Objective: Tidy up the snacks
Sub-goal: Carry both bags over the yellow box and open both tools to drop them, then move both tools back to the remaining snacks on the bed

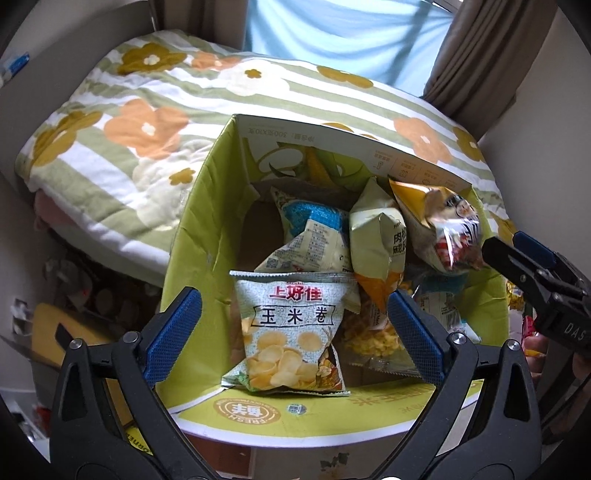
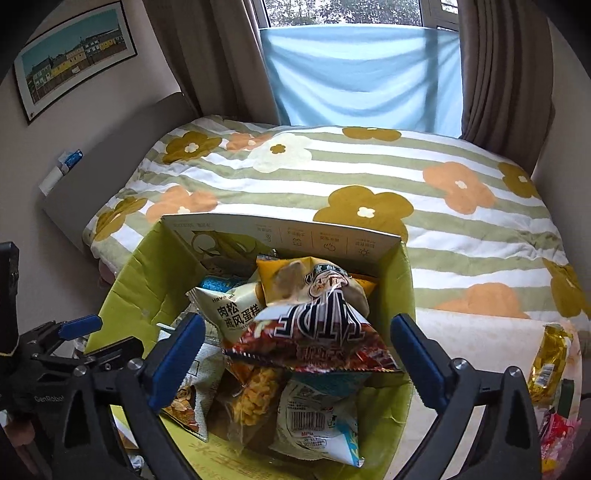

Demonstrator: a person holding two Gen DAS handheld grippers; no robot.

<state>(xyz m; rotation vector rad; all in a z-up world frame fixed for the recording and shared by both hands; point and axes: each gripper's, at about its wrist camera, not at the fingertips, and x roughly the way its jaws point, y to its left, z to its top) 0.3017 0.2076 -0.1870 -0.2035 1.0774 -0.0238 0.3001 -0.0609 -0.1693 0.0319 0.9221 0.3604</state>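
Snack packets [image 2: 314,332] heaped high in the green cardboard box [image 1: 192,229] beside the bed [image 2: 443,229], both tongs [image 1: 295,325] [image 2: 295,354] spread and empty; the red bag [image 2: 314,339] perched on top could slide over the box's rim.

We see a bed [image 2: 332,177] under a flowered quilt, brown curtains [image 2: 498,66] framing a daylit window [image 2: 343,11], a picture [image 2: 74,55] on the wall.

- My left wrist view looks down, close, into the green box [image 1: 192,236] from its near edge.
- My right wrist view does likewise, sharing the box [image 2: 404,291] and bed [image 2: 461,236].
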